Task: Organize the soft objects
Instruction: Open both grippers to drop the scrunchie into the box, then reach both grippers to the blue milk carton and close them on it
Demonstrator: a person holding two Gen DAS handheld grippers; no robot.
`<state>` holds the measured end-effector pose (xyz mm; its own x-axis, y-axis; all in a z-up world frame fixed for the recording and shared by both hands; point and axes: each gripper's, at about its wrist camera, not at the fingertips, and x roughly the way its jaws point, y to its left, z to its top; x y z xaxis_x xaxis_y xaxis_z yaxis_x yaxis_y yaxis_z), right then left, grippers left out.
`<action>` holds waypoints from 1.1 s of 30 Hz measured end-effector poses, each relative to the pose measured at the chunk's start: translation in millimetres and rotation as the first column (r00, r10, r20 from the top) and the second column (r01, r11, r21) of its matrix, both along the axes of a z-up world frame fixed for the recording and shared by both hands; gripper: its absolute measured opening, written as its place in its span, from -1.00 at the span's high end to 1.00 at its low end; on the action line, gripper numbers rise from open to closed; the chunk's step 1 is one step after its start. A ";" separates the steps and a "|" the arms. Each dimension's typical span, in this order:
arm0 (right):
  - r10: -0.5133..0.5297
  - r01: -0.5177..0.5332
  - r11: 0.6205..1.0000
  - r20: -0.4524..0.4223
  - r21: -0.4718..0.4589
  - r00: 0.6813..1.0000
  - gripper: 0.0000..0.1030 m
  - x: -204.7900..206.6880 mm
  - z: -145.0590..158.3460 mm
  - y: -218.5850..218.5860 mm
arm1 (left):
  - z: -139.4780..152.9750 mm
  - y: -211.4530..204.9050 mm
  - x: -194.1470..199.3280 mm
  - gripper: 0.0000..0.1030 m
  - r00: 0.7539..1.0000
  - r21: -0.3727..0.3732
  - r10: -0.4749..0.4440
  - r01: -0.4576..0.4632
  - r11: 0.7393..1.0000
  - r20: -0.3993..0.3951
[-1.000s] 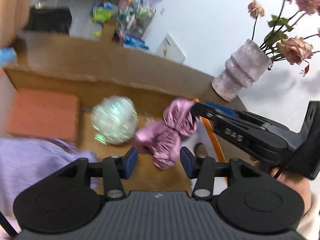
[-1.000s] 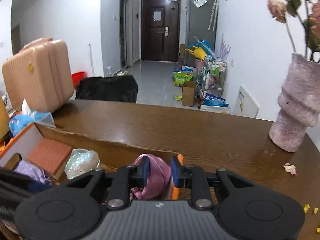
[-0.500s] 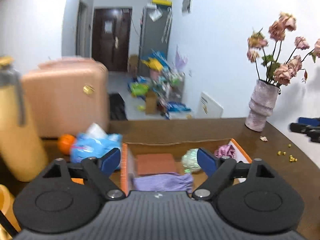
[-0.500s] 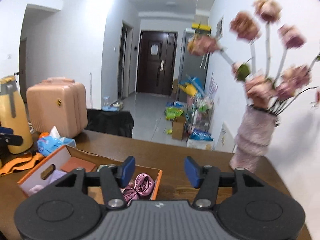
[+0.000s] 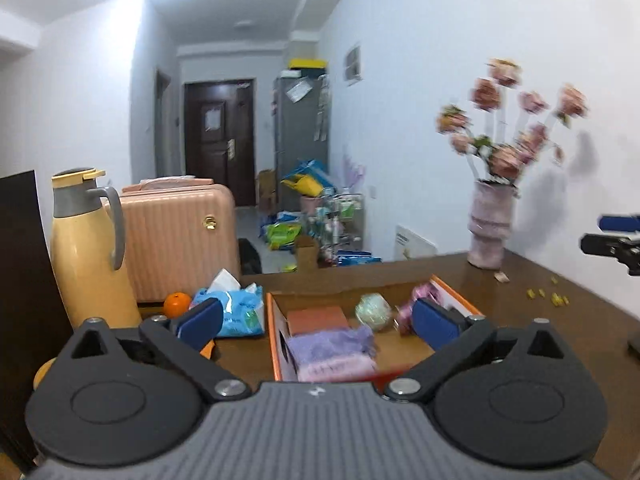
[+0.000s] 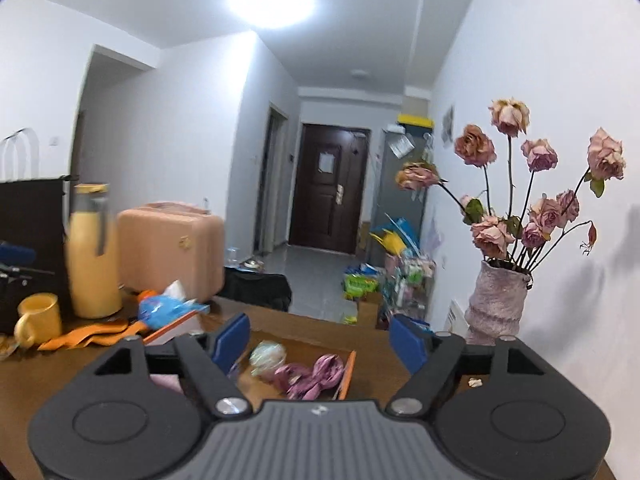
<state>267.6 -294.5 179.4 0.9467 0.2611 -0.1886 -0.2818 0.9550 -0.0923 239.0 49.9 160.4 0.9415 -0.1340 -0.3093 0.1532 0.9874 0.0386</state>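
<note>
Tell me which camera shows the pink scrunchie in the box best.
The right wrist view: the pink scrunchie lies unobstructed between the open fingers, inside the orange-rimmed box. In the left wrist view it is blurred and partly hidden behind a blue finger pad.

A dark brown wooden table (image 5: 520,300) carries everything. An orange-edged cardboard box (image 5: 276,336) stands on it near the middle. To the left are set a blue tissue pack (image 5: 236,312), an orange (image 5: 177,304), a yellow thermos (image 5: 86,248), a yellow mug (image 6: 38,320) and an orange cloth (image 6: 92,334). At the far right a pink vase (image 6: 496,306) is stood by the wall, with small yellow bits (image 5: 548,296) scattered nearby.
</note>
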 end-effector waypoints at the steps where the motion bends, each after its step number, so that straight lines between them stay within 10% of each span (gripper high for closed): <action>1: 0.008 -0.008 1.000 0.008 -0.006 1.000 -0.57 -11.2 -6.9 1.4 | -6.4 -2.4 -13.3 -1.00 1.000 0.017 -0.008 0.008 1.000 0.008; 12: 0.076 -0.078 0.992 0.016 0.095 0.997 -0.63 -123.5 -111.9 15.8 | -76.0 -9.6 -116.3 -1.00 1.000 -0.101 -0.015 0.015 0.995 0.005; 27: 0.061 -0.058 0.995 -0.039 0.081 0.997 -0.63 -129.2 -140.5 8.1 | -92.3 -34.1 -92.1 -1.00 0.996 -0.051 -0.061 0.059 0.997 -0.057; 33: -0.002 0.032 0.990 -0.207 0.139 0.978 -0.46 -86.8 -149.8 12.4 | -117.3 -33.0 -43.0 -0.87 0.986 -0.122 -0.062 0.043 0.992 -0.153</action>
<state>180.8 -282.0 29.5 0.8960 0.2831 -0.3421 -0.2643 0.9591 0.1014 196.1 17.0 43.1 0.8737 -0.2265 -0.4305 0.2000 0.9740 -0.1065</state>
